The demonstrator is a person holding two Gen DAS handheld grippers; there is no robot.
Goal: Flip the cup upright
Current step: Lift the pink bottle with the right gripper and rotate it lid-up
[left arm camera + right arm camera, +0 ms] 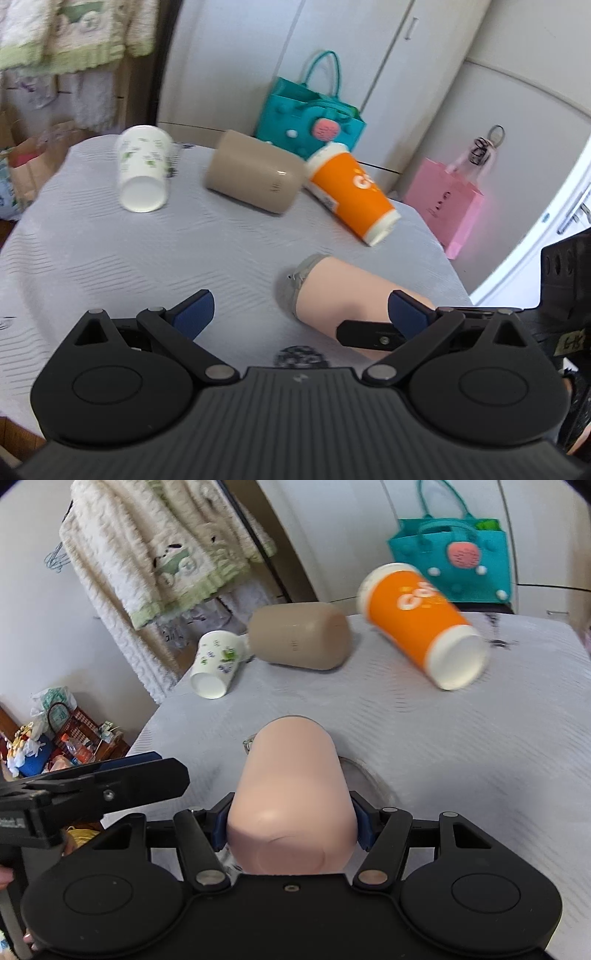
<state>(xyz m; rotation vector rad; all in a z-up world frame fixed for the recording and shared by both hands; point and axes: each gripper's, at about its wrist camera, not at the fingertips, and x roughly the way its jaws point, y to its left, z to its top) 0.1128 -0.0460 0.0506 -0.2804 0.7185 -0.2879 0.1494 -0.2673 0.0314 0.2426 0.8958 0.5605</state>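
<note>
The worktop [110, 266], covered in a pale grey ribbed cloth, filled most of both views and carried four cups, all lying on their sides. Behind its far edge stood a teal bag [308, 114] with a looped handle, and lower to the right of the worktop a pink bag [448, 203]. A cream knitted garment [162, 554] with green trim hung at the left.

The left tool [299, 314] hung above the near part of the worktop with its blue-padded fingers spread wide and nothing between them. The right tool [290, 821] had its pads pressed on both sides of the pink cup [291, 786], near that cup's closed base; the cup lay along the tool's fingers, its far end towards the other cups. In the left wrist view this pink cup [343, 291] lay just beyond the left tool's right finger, with the right tool's black finger against its side.

Farther back, the beige cup [255, 171] lay in the middle, the orange cup [351, 192] just beside it on the right, its white base pointing towards the camera. The white floral cup [144, 170] lay apart at the left.
</note>
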